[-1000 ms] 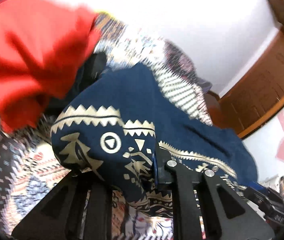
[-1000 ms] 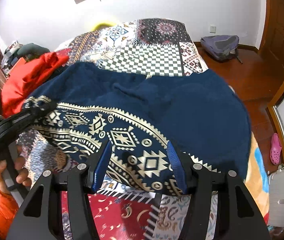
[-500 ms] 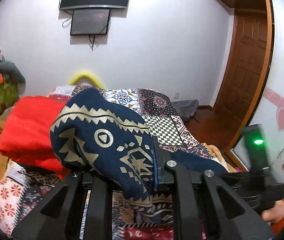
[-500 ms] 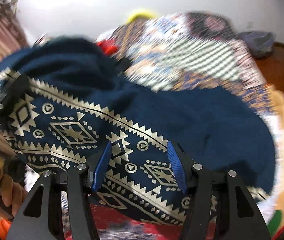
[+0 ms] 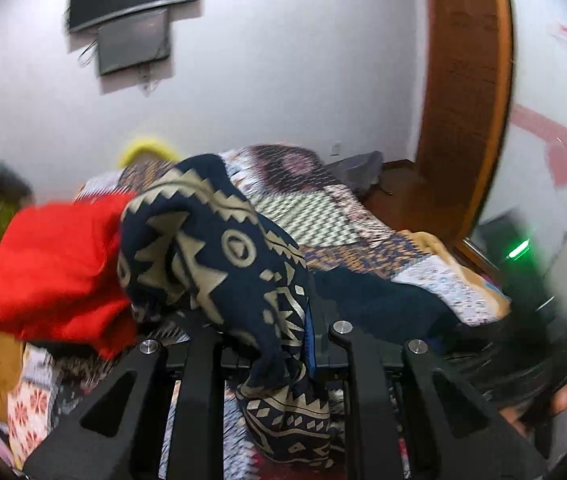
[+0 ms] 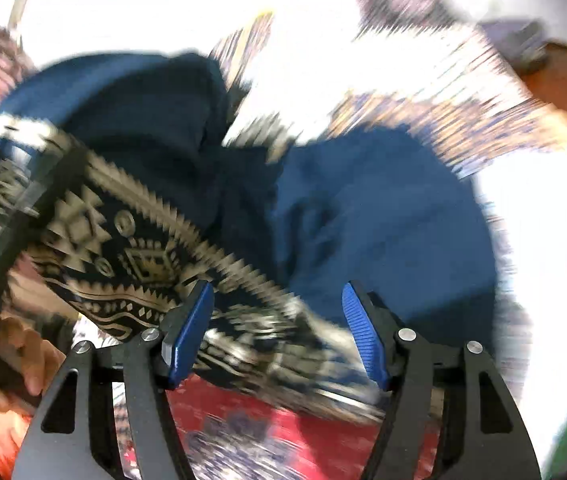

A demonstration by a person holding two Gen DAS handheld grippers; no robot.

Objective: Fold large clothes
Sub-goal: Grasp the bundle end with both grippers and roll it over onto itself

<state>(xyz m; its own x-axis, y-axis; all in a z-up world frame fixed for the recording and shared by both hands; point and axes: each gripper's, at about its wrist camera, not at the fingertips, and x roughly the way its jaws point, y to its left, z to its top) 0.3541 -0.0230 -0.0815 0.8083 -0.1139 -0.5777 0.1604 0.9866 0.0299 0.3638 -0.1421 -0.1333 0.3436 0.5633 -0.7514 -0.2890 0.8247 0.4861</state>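
Navy garment [image 5: 219, 248] is pinched in the narrow left tongs [image 5: 283, 344]; right tongs [image 6: 277, 328] are opening, nothing gripped. Hem should be carried level across the bed [image 5: 323, 220].

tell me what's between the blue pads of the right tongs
Blurred patterned hem of the navy garment, seen in the right wrist view. The right tongs are opening, and neither pad presses on the cloth.

The room is evenly bright, with a ceiling light glaring at 12 o'clock in the left view. Both fisheye views curve strongly and darken at the rim. The left view is mildly smeared; the right is heavily motion-blurred, its wall [image 6: 323, 20] blown out white, only the fingers [image 6: 187, 332] sharp.
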